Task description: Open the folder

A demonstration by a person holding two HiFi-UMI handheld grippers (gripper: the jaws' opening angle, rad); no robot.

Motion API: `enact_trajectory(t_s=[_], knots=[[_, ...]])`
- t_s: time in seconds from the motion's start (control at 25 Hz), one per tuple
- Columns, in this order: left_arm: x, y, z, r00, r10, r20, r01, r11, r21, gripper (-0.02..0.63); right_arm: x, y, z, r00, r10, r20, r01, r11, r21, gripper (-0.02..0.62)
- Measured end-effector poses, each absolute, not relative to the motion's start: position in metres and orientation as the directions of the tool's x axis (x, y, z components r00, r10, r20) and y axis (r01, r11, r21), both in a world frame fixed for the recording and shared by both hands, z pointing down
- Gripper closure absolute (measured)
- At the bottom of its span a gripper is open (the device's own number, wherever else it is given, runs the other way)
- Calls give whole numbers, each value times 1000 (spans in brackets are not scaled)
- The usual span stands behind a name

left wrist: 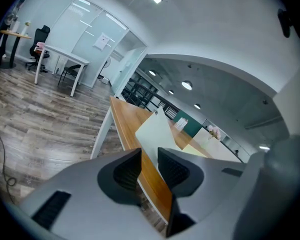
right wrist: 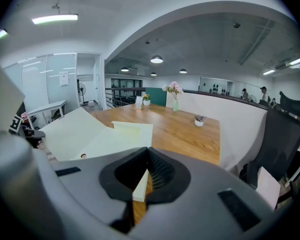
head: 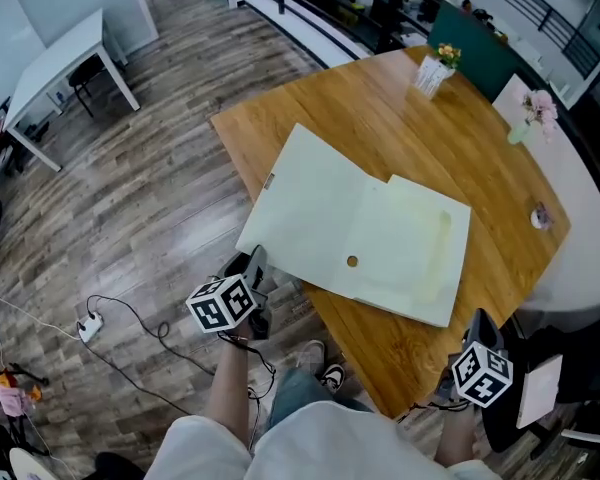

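The folder lies spread open on the tabletop, its left cover overhanging the edge at 7 o'clock. Our right tongs pinch its 5 o'clock corner. Our left tongs, narrowly parted, hold nothing. We judge a tug from the right could drag it off.

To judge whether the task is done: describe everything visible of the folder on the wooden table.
The folder is pale yellowish card, lying open on the wooden table. Its larger left cover overhangs the table's near edge; the right half looks to carry a pocket, with a small round hole near the fold. The left gripper's fingers, slightly apart, sit beside the overhang without pinching it. Its near right corner shows between the right gripper's fingers; contact unclear.
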State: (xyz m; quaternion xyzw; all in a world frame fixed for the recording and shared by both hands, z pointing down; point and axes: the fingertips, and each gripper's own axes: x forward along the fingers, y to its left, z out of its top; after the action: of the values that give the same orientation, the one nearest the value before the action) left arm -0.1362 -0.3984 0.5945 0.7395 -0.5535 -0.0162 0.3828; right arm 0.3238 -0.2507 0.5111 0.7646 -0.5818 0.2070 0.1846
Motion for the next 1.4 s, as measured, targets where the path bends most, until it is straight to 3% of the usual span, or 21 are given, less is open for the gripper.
enact_trajectory(t_s=[0.48,0.84,1.04,1.4], knots=[[-140,-374,488,365,-893,264,-847,-200,493,484,321,-246,488,183,-877,444,-974,-223,-40,594],[-92,-351,407,356,-917,179,-923,-315,221,489,340,-237,467,196,-909,368,-968,-240,-77,594],[-37,-343,394,450,-879,157,-889,-426,165,508,349,-231,454,204,-922,329,-966,-245,-86,594],[25,-339,415,510,-842,178,-857,-480,186,600,357,-211,436,237,-931,277,-960,-269,-82,594]])
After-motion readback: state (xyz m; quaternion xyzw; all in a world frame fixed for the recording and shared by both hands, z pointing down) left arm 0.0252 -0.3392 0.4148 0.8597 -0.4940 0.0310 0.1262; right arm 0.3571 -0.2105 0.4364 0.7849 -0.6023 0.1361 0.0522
